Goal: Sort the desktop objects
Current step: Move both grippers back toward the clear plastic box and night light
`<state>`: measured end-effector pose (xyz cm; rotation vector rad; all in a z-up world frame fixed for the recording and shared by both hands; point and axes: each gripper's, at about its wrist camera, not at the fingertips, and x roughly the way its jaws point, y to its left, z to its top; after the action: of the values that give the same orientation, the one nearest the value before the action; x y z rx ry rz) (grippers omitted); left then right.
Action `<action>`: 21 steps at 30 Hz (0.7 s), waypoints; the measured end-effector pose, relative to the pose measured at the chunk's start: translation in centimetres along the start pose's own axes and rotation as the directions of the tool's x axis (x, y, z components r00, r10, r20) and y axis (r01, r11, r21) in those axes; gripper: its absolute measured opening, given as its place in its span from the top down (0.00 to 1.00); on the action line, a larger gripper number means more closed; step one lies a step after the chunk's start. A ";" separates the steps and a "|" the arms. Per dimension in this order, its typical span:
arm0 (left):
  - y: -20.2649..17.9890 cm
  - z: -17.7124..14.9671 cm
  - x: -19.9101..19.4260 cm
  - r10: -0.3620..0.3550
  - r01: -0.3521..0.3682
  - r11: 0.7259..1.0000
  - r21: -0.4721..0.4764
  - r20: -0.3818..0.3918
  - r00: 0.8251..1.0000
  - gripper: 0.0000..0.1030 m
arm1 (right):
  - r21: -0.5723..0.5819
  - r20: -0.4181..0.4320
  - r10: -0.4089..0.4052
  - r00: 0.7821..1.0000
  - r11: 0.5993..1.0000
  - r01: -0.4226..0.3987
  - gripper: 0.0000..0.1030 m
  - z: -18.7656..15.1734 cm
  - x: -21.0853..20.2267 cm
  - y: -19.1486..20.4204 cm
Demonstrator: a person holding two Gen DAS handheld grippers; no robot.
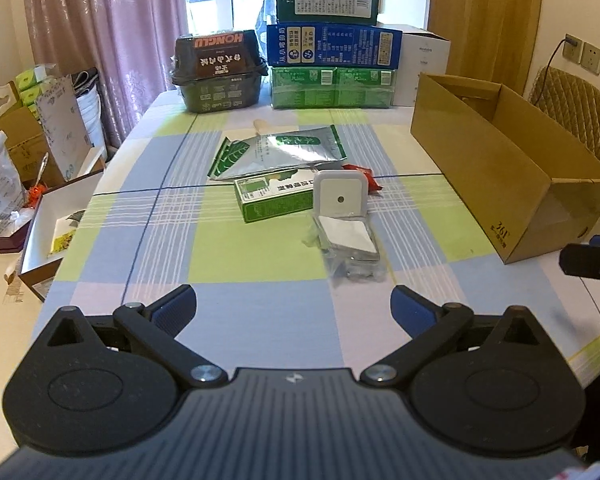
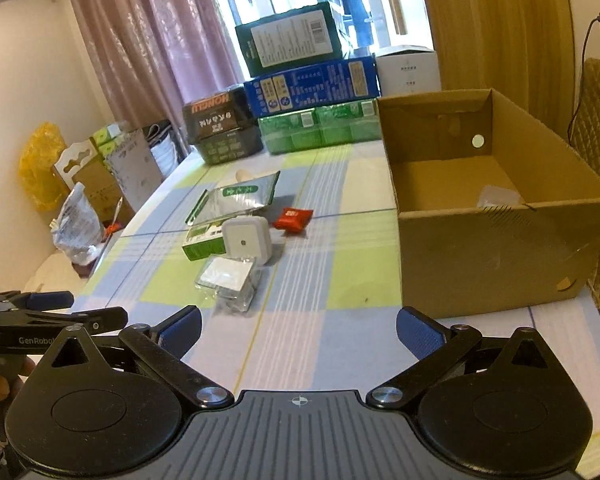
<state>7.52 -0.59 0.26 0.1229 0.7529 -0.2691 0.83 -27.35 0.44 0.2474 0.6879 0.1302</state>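
Both tools, left tool (image 1: 293, 304) and right tool (image 2: 299, 326), are spread wide and hold nothing above the bench (image 1: 260, 320). Ahead lie a clear plastic case (image 1: 350, 242), white square device (image 1: 341, 199), green carton (image 1: 276, 198) and foil pouch (image 1: 288, 150). The cardboard box (image 2: 492, 240) stands to the right.

A home: pink curtains (image 1: 100, 40), checked tablecloth (image 1: 260, 248), stacked grocery boxes (image 1: 332, 64).
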 end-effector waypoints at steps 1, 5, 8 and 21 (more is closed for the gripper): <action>-0.1 0.0 0.2 -0.001 0.001 1.000 0.002 -0.001 1.000 0.01 | 0.001 -0.004 -0.001 1.000 1.000 0.001 0.02 0.0 0.1 0.0; -0.7 0.2 1.2 -0.018 0.018 1.000 0.013 -0.006 1.000 0.02 | -0.008 -0.016 -0.009 1.000 1.000 0.009 0.02 -0.3 1.1 -0.2; -1.1 0.3 2.2 -0.032 0.032 0.999 0.025 -0.010 0.999 0.02 | -0.011 -0.027 -0.009 1.000 1.000 0.009 0.02 -0.5 1.9 -0.4; -2.6 0.6 8.1 -0.095 0.095 0.993 0.063 -0.014 0.995 0.05 | 0.017 -0.045 0.014 0.999 1.000 -0.013 0.02 0.3 6.9 -1.5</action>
<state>12.82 -4.81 -4.93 0.1490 0.7623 -0.3833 6.37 -27.48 -3.90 0.2658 0.7327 0.1434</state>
